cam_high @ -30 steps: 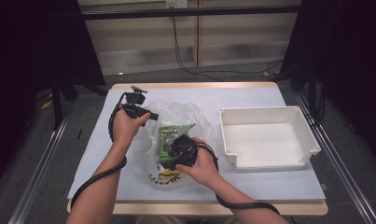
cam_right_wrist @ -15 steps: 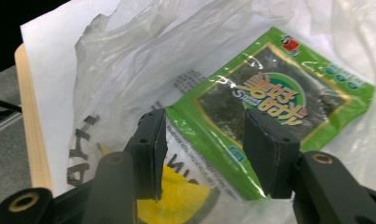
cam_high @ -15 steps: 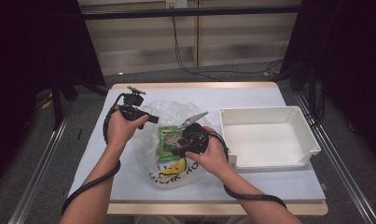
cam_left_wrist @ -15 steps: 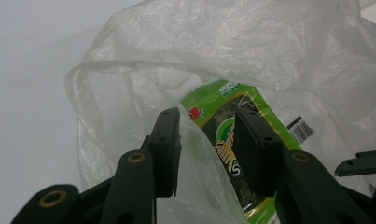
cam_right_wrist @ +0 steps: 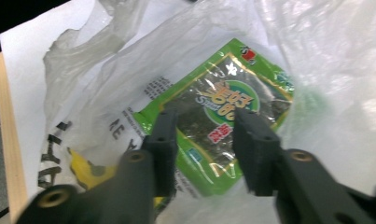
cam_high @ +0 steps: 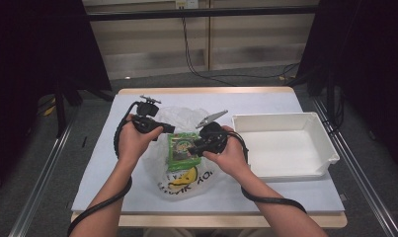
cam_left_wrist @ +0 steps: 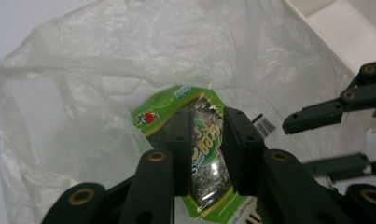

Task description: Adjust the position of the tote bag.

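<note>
A green seaweed snack packet (cam_high: pixel 181 153) (cam_left_wrist: pixel 195 100) (cam_right_wrist: pixel 223 100) lies flat on a crumpled clear plastic bag (cam_high: pixel 186 180) (cam_left_wrist: pixel 106 70) (cam_right_wrist: pixel 106 93) with a yellow print, mid-table. My left gripper (cam_high: pixel 171 130) (cam_left_wrist: pixel 206 116) hovers at the packet's far left corner. Its jaws have just been closing, stand narrow and open, and the packet shows through the gap beneath them. My right gripper (cam_high: pixel 192 147) (cam_right_wrist: pixel 206 116) points at the packet from the right. Its jaws have also just been closing and straddle the packet's printed face without pressing on it.
A white empty tray (cam_high: pixel 285 148) (cam_left_wrist: pixel 344 28) stands at the right of the white table cover (cam_high: pixel 265 106). Cables loop from both grippers along the forearms. A wooden table edge (cam_high: pixel 211 220) runs along the front, with dark floor and rails on both sides.
My right hand has moved away from the person and to the right, toward the packet's right edge. My left hand has shifted slightly right toward the packet. The packet and bag lie as before.
</note>
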The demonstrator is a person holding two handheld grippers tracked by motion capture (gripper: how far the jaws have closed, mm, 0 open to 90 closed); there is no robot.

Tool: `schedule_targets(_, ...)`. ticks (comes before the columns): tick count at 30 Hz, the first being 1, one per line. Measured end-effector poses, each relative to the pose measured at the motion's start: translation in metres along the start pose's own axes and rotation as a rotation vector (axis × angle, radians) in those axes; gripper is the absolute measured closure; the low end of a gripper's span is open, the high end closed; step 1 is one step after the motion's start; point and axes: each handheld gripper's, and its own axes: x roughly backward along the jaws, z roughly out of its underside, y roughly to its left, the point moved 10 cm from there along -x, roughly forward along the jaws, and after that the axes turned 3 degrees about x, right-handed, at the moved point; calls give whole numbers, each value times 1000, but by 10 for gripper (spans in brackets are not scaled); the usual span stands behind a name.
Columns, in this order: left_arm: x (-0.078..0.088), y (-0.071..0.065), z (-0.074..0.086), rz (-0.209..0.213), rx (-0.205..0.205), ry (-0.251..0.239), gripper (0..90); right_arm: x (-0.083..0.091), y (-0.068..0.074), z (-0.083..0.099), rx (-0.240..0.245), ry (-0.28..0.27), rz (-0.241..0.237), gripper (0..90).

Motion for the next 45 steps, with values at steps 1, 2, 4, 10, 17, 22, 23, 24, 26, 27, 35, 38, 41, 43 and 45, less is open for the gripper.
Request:
schedule_targets(1, -1, -1, 1, 7, 1, 0, 747, 0, -3, 0, 4, 5, 11, 643)
schedule_targets(2, -2, -1, 3, 9, -3, -2, 747, 0, -6, 0, 3, 6, 19, 663)
schedule_targets(4, -5, -2, 6, 11, 2, -3, 754, 0, -12, 1, 4, 12, 28, 691)
schedule_targets(10, -10, -3, 10, 22, -4, -12, 762, -2, -23, 0, -11, 7, 33, 758)
schedule_targets(17, -20, 5, 17, 7, 1, -7, 762, -16, -32, 0, 9, 39, 79, 780)
schedule_targets(22, -27, 14, 26, -9, 10, 4, 762, -15, -48, 0, -60, 22, 100, 799)
schedule_targets(23, -29, 16, 28, -11, 15, 9, 762, -14, -51, 0, -48, 32, 117, 799)
schedule_targets(24, -30, 18, 30, -15, 18, 11, 762, -14, -54, 0, -41, 47, 128, 799)
schedule_targets(26, -33, 21, 32, -26, 26, 12, 763, -13, -57, 0, -55, 49, 126, 799)
schedule_targets(27, -34, 24, 34, -41, 28, 19, 765, -12, -58, 1, -60, 56, 134, 800)
schedule_targets(35, -36, 48, 47, -91, 40, 56, 786, -3, -77, 6, -89, 46, 171, 810)
schedule_targets(38, -36, 53, 51, -101, 46, 68, 785, -1, -84, 12, -98, 55, 187, 813)
schedule_targets(41, -36, 51, 51, -73, 62, 59, 765, -1, -86, 15, -134, 41, 174, 813)
schedule_targets(43, -37, 47, 48, -59, 73, 51, 715, 0, -85, 15, -121, 39, 178, 811)
schedule_targets(45, -38, 43, 45, -48, 77, 45, 674, 0, -82, 14, -113, 38, 174, 809)
